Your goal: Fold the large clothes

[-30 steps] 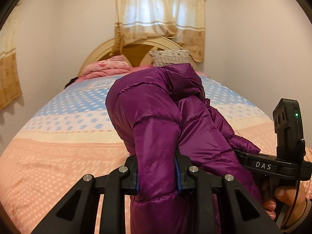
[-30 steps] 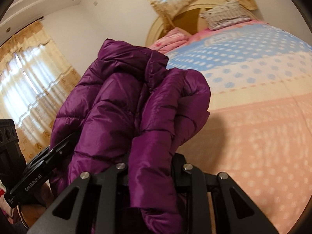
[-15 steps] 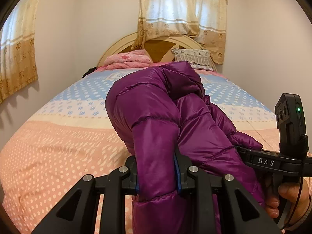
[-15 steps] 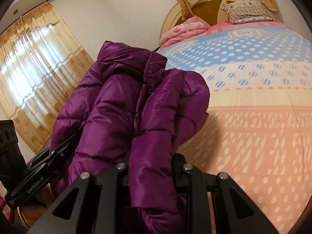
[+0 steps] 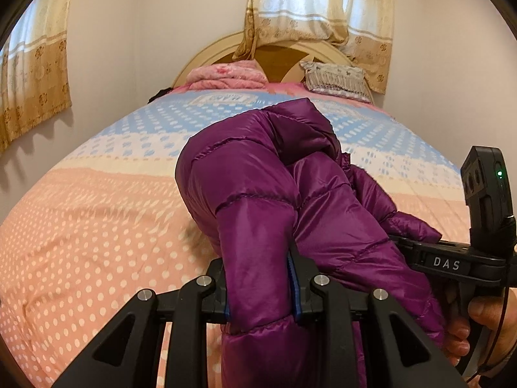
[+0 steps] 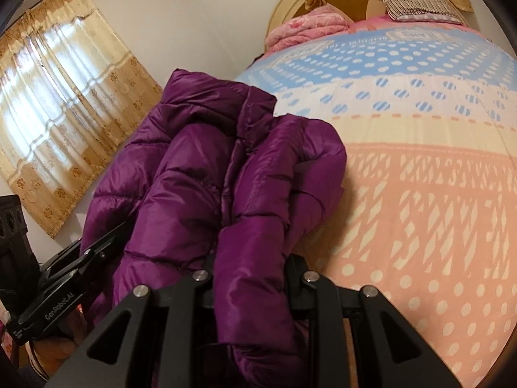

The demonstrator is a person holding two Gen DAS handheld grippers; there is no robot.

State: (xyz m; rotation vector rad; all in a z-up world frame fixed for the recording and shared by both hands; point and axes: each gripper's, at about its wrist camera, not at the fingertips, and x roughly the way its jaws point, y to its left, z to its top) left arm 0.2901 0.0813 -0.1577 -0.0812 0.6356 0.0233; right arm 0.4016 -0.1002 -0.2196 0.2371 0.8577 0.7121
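Both grippers are clamped on one purple puffer jacket (image 5: 258,194), which is bunched up and held above the near, peach-dotted end of the bed (image 5: 97,226). The left gripper (image 5: 260,286) has its jaws pressed against a padded fold of the jacket, the fabric bulging out above and below them. The right gripper (image 6: 248,278) has its jaws closed on another thick fold in the same way, and the rest of the jacket humps up beyond it. Each gripper shows at the edge of the other's view, close beside the bundle. At the far end of the bed, a folded pink quilt (image 5: 226,76) and a patterned pillow (image 5: 336,79) rest against the curved headboard (image 5: 274,51), under a beige curtain (image 5: 320,3).
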